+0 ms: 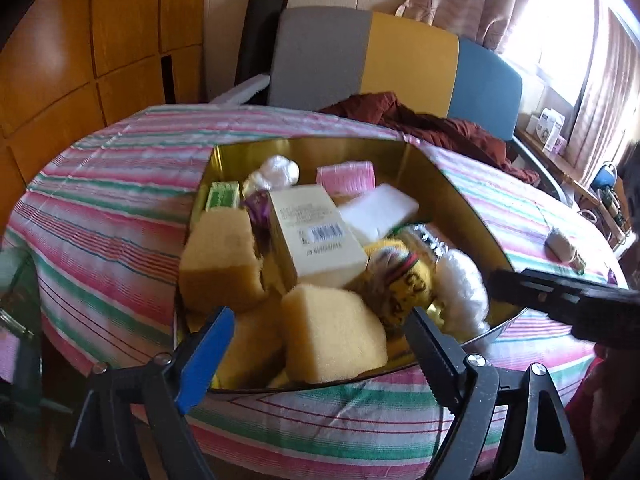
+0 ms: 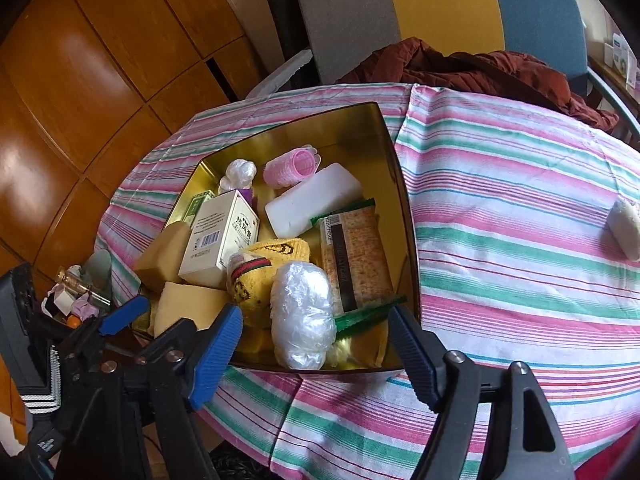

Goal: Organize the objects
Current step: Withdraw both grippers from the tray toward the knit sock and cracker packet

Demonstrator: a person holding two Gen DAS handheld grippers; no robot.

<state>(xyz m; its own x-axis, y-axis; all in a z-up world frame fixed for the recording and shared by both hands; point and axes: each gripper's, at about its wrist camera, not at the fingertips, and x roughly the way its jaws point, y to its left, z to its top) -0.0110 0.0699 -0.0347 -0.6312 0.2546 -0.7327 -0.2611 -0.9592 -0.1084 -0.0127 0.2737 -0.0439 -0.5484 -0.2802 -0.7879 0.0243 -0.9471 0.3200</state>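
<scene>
Both grippers hover spread and empty above the near rim of the gold-lined square tin (image 2: 394, 168), already full of sponges, boxes and wrapped items. One small pale beige oblong object (image 2: 625, 229) lies on the striped tablecloth (image 2: 500, 200), well right of the tin. Right gripper (image 2: 316, 350) is nearer; left gripper (image 1: 320, 354) faces the tin.

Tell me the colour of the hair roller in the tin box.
The hair roller is pink, shown best in the right wrist view.
</scene>
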